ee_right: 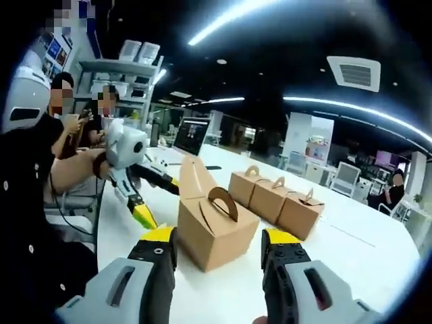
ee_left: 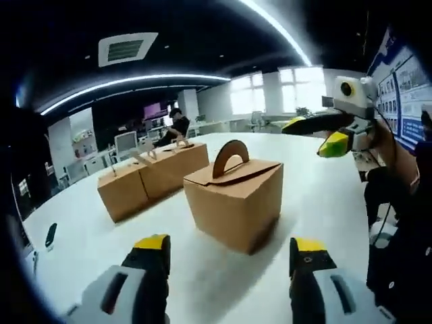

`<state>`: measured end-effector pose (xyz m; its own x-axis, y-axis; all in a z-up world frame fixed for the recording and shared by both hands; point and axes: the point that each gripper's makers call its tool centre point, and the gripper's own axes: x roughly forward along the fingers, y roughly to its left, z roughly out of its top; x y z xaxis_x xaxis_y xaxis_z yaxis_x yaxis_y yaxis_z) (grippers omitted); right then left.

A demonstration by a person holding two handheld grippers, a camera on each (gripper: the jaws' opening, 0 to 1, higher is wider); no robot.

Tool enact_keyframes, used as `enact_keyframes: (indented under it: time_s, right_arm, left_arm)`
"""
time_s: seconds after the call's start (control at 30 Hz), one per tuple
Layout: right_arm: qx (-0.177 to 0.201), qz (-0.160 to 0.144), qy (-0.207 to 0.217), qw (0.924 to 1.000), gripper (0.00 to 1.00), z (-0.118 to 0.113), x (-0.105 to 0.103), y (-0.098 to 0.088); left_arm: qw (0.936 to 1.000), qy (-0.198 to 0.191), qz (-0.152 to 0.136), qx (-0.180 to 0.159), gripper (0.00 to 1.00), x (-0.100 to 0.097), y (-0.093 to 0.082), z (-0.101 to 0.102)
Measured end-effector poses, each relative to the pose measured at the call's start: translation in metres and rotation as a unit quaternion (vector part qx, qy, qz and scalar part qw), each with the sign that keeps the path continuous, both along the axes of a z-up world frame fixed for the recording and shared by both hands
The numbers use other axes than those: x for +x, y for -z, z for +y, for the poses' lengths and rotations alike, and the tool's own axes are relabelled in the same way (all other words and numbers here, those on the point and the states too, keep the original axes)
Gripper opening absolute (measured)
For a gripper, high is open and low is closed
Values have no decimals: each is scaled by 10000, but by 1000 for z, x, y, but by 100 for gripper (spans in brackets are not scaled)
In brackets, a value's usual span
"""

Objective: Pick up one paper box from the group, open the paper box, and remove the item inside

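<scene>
1. In the left gripper view, the left gripper (ee_left: 229, 260) rises from the bottom edge with its yellow-tipped jaws spread wide and nothing between them.
2. Just above those jaws, at the centre of the frame, a brown paper box (ee_left: 234, 196) with an arched handle stands alone on the white table (ee_left: 324, 196), its top flaps shut.
3. To the left of it in that view, a row of similar boxes (ee_left: 152, 177) sits touching one another, apart from the single box.
4. The right gripper (ee_left: 327, 135) enters at the upper right of the left gripper view, above the table, its jaws parted and empty.
5. In the right gripper view, the right gripper's own jaws stand spread at the bottom, empty, with the single box between and just beyond them.
6. There the left gripper shows at centre left, held by a person's hand, beside the box but not touching it.
7. The row of three boxes lies right of centre in that view.
8. People sit in the upper left of the right gripper view.
</scene>
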<state>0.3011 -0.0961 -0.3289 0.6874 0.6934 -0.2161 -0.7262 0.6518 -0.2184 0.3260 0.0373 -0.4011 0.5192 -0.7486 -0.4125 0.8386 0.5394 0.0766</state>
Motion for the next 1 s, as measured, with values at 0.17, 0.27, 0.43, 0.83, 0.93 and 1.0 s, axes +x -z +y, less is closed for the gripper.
enact_keyframes:
  time_s: [0.17, 0.27, 0.43, 0.83, 0.93, 1.0]
  right_arm:
    - [138, 58, -81, 9999, 51, 2, -6, -2]
    - [194, 76, -43, 9998, 50, 2, -6, -3]
    - [162, 102, 178, 9997, 46, -1, -3, -2]
    - [-70, 113, 177, 9998, 43, 15, -9, -1]
    - [-75, 122, 159, 9998, 43, 19, -8, -2]
    - [-191, 176, 184, 9995, 43, 25, -5, 4]
  left_arm:
    - [9967, 701, -72, -403, 78, 17, -12, -5]
    - [9938, 960, -183, -537, 78, 27, -16, -9]
    - [9882, 1462, -85, -440, 79, 29, -5, -19]
    - [9755, 2041, 55, -820, 84, 34, -4, -38]
    - [9750, 2063, 77, -818, 84, 37, -1, -40]
    - [9738, 2076, 98, -921, 83, 38, -2, -41]
